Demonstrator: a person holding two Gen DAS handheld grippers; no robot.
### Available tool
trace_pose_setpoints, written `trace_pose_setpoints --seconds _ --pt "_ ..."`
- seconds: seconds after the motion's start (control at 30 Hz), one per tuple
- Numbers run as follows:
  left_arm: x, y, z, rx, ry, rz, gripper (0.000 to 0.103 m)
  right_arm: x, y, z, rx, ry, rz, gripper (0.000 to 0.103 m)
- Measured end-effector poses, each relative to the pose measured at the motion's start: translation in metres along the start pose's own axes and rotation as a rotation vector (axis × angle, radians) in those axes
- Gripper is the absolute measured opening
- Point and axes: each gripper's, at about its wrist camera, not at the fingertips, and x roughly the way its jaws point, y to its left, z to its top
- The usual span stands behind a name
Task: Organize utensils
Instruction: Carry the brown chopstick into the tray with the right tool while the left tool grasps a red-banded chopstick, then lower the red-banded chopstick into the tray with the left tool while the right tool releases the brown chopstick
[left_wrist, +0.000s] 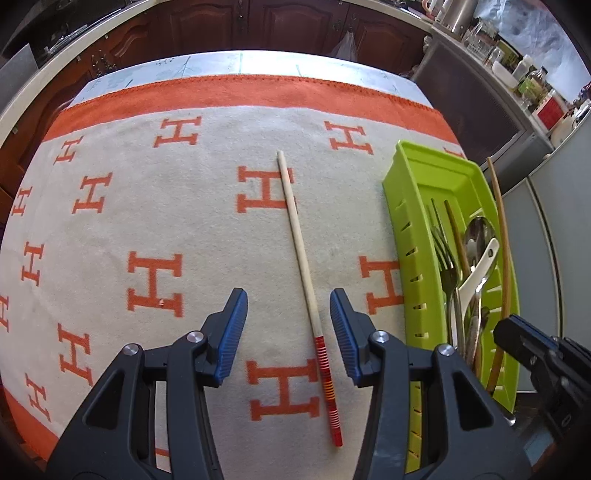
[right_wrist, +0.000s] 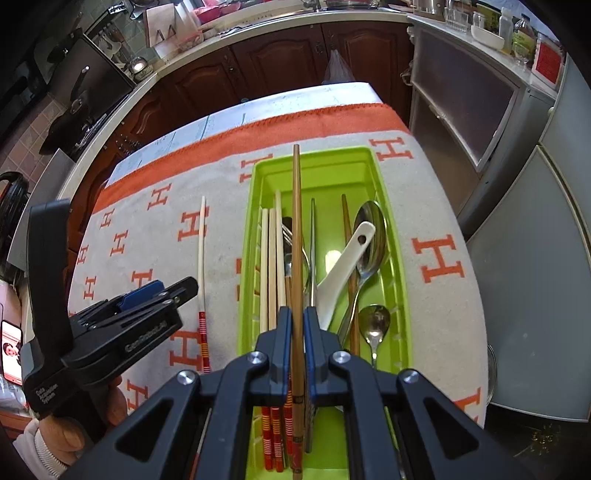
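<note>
A pale chopstick (left_wrist: 301, 258) with a red striped end lies alone on the H-patterned blanket. My left gripper (left_wrist: 290, 325) hovers over it, open, one finger on either side and neither pad touching. The green tray (right_wrist: 314, 153) holds pale red-ended chopsticks (right_wrist: 271, 258), forks, metal spoons (right_wrist: 369, 236), a white ceramic spoon (right_wrist: 343, 266) and a brown chopstick (right_wrist: 347, 229). My right gripper (right_wrist: 296, 325) is shut on another brown chopstick (right_wrist: 296, 221), held lengthwise above the tray. In the left wrist view that gripper (left_wrist: 524, 347) and its chopstick (left_wrist: 502, 240) are over the tray's (left_wrist: 424, 173) right side.
The blanket (left_wrist: 147, 221) covers the table up to an orange border at the far edge. Dark wooden cabinets (right_wrist: 280, 62) stand beyond the table, and a grey cabinet (right_wrist: 461, 110) stands at the right. A hand in a white sleeve (right_wrist: 44, 439) holds the left gripper (right_wrist: 173, 291).
</note>
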Motion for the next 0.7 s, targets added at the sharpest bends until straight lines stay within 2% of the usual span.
trace_pose_setpoints --seconds 0.07,0.13,0.27,0.33,0.53,0.7 --pt "0.006 -0.004 -0.002 -0.001 0.012 0.016 0.038 0.004 -0.001 -0.001 0.006 0.015 0.025 0.007" --pt "0.015 -0.006 -0.005 0.001 0.036 0.025 0.027 0.007 -0.002 -0.001 0.018 0.026 0.059 0.007" --pt "0.017 -0.011 -0.008 0.02 0.005 0.063 0.017 0.01 -0.008 -0.002 0.057 0.029 0.097 0.007" --pt "0.018 -0.011 -0.008 0.016 0.001 0.073 0.003 0.01 -0.012 -0.003 0.073 0.029 0.11 0.007" --pt "0.015 -0.003 -0.008 0.003 0.011 0.033 0.003 0.009 -0.025 -0.005 0.13 0.018 0.135 0.007" --pt "-0.007 0.005 -0.014 -0.008 0.02 -0.039 0.003 0.006 -0.029 -0.01 0.144 0.007 0.144 0.007"
